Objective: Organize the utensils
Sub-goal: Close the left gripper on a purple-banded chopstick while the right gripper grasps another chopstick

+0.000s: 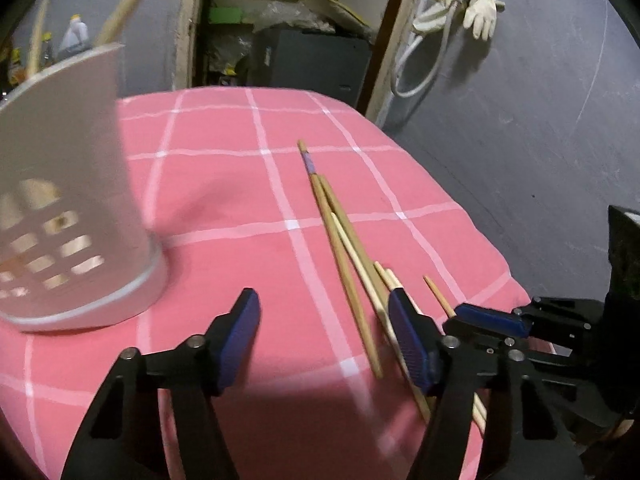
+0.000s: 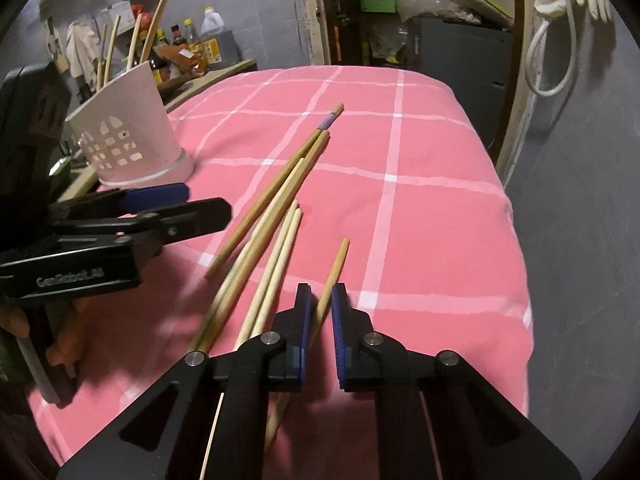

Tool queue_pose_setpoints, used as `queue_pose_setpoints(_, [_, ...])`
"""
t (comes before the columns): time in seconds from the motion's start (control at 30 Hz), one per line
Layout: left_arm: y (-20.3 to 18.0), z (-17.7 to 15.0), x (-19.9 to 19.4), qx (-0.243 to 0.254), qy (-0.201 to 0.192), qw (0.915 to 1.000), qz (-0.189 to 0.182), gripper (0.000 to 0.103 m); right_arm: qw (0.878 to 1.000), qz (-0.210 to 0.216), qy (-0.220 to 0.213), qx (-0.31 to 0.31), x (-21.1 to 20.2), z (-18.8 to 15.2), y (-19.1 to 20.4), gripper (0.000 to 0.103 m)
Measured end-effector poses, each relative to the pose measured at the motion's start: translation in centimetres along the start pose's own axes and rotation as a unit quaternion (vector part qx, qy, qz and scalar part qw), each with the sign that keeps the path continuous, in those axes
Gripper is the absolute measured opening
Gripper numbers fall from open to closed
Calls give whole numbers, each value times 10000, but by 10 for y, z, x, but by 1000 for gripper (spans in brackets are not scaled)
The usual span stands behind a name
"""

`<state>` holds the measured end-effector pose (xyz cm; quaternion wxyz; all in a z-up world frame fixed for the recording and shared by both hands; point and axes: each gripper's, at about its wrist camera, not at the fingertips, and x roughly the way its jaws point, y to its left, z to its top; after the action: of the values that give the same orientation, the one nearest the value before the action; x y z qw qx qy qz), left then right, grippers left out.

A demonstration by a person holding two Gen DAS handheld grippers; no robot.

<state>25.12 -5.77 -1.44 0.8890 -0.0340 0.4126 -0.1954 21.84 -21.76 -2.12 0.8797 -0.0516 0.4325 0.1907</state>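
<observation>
Several wooden chopsticks lie loose on the pink checked cloth; they also show in the right wrist view. A white perforated utensil holder stands at the left with sticks in it, and shows in the right wrist view. My left gripper is open and empty above the cloth, its right finger over the near chopsticks. My right gripper is nearly closed around a single chopstick that runs between its blue pads, still lying on the cloth. The right gripper also shows in the left wrist view.
The table's right edge drops off to a grey floor. A doorway with cluttered shelves lies beyond the table. Bottles stand on a shelf at the back left. A glove and hose hang on the wall.
</observation>
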Motion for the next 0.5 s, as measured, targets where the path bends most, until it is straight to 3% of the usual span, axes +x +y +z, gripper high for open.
queue_pose_setpoints(0.2, [0,11,14,-56,119,9999,-24,33,9997,-120,-13,204,9,11,-19,7])
queue_pose_setpoints(0.5, [-3,22,30,-46,240,9997,37,26,9992,-74,-25,390,14,16,-26,7])
